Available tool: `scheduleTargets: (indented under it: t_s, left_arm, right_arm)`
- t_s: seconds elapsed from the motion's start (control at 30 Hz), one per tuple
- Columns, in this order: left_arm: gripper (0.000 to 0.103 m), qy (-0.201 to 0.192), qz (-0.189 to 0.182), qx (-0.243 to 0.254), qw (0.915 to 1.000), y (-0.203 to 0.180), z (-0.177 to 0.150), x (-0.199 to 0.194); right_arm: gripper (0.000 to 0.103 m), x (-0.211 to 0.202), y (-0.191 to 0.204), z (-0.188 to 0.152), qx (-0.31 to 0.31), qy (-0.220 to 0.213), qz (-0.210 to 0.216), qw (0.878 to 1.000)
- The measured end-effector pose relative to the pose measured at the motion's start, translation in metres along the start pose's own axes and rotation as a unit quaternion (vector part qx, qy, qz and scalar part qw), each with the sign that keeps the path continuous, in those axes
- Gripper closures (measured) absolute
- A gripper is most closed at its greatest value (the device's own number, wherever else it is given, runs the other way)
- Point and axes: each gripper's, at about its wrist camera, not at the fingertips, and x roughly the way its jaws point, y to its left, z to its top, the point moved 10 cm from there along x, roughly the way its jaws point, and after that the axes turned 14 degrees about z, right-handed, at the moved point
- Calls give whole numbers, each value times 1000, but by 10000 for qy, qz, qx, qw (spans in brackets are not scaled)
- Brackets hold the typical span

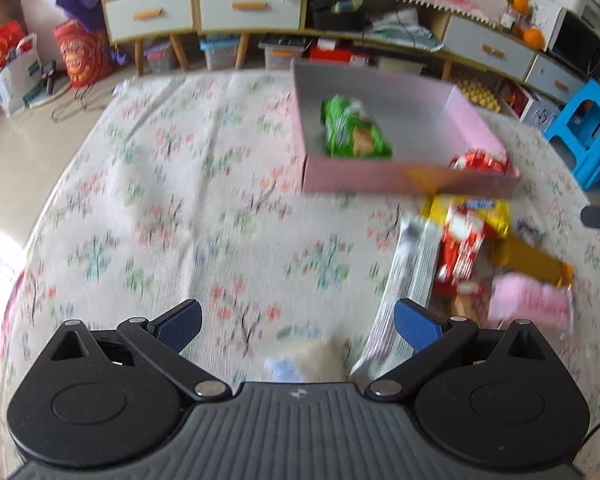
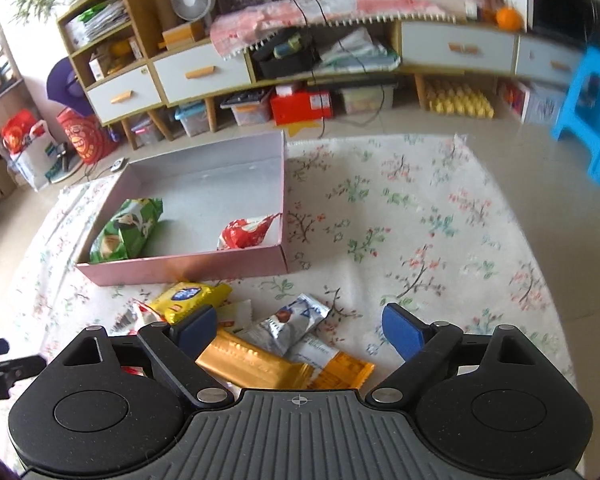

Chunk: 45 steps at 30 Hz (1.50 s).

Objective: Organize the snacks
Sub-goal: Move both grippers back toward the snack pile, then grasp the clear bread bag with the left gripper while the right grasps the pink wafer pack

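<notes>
A pink box sits on the floral tablecloth and holds a green snack pack and a red snack pack. Loose snacks lie in front of it: a yellow pack, a red pack, silver packs, a gold bar and a pink pack. My left gripper is open and empty, left of the pile. My right gripper is open and empty, just above the gold bar and silver pack.
A floral cloth covers the table. A blue plastic stool stands at the right. A long cabinet with drawers and storage bins runs along the far wall. A small pale object lies near my left gripper.
</notes>
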Motion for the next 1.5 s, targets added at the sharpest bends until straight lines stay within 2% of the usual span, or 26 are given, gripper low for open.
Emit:
scheduleTargets:
  t_s: [0.17,0.3,0.47,0.63,0.8,0.97,1.17,1.37,1.5]
  left_arm:
    - [0,257,-86,-81,9996,-2,-30,2]
    - [1,185,-90,-137,9997,-7,-48,3]
    - [2,100,-134,42,9999,-16,-68,5]
    - [3,-211,102,211,9995,-16,-75,2]
    - [6,-257,180,256,9992,-7,-75,0]
    - [17,-210,327,67,9992,12,-73,3]
    - [30,-358,260,153,9989,21,-71,1]
    - [41,-536,-18,394,9978,16,-67,1]
    - [48,-604,-120,576,9964,12,-66,0]
  right_arm:
    - [12,1,16,-15,-320,77,379,9987]
    - [10,4,34,-28,-928,124,613,9937]
    - [8,13,64,-60,-2170,409,755,9724]
    - [8,20,77,-82,-2783,651,750,9553]
    - [8,30,78,-90,-2852,840,669,9524]
    - [8,32,82,-94,-2759,968,799,9530]
    - [11,26,106,-101,-2515,1153,1452,9499]
    - [12,28,110,-103,-2806,1125,1197,9457]
    - [14,28,103,-103,-2689,1189,1186,9484]
